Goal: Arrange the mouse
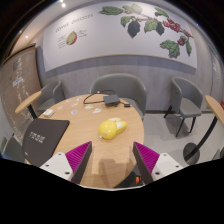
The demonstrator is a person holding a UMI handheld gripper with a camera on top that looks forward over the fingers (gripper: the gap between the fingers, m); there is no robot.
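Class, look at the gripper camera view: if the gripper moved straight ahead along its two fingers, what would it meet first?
Most likely the yellow mouse on the round wooden table. It lies just ahead of the open gripper, roughly centred between the fingers, though depth is uncertain.

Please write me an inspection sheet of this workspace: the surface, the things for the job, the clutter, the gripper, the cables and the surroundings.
Surface: round light wooden table, mostly bare.
Job's things: yellow rounded mouse lies on the table, beyond the fingers, untouched.
Clutter: dark flat mat with white printing beside the mouse; small dark object at the table's far edge, too small to identify.
Grippers: hand-held gripper open, magenta pads apart, nothing between them.
Cables: thin dark cable near the far edge.
Surroundings: grey upholstered chairs around the table; white wall with leaf-and-fruit artwork.
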